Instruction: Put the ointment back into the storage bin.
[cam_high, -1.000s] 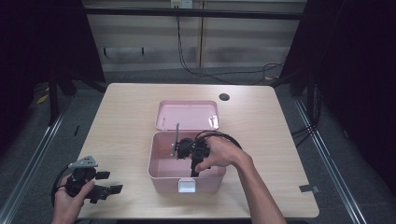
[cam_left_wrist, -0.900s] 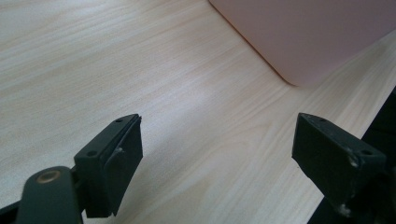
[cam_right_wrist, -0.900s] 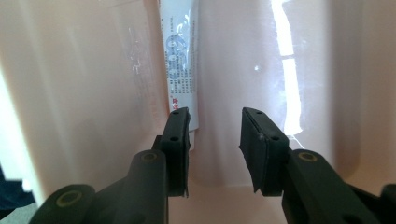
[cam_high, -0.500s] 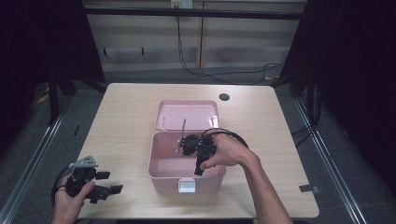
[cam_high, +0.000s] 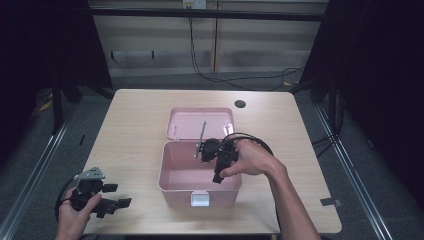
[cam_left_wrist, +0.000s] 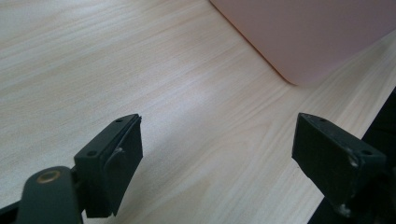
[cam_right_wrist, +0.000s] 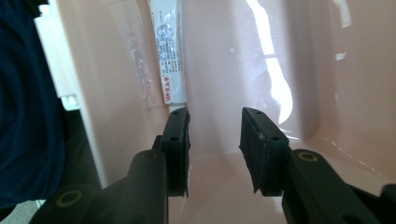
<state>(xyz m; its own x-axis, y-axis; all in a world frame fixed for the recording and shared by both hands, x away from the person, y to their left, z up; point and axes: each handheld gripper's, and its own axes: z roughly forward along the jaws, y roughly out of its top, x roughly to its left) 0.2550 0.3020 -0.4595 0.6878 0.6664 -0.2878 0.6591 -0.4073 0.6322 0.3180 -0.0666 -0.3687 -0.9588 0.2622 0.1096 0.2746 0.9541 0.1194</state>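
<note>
At the near left edge of the pale wooden table (cam_high: 135, 125), the left gripper (cam_high: 117, 195) has kept still, its jaws wide apart over bare wood. Farther in, the right gripper (cam_high: 205, 152) has lifted inside the open pink plastic box (cam_high: 172, 185), carrying a slim white printed tube (cam_high: 201, 137) up with it, likely a removal. The right gripper view shows its jaws partly apart, with the tube (cam_right_wrist: 169, 56) at 1 jaw tip; I cannot tell whether they grip it.
</note>
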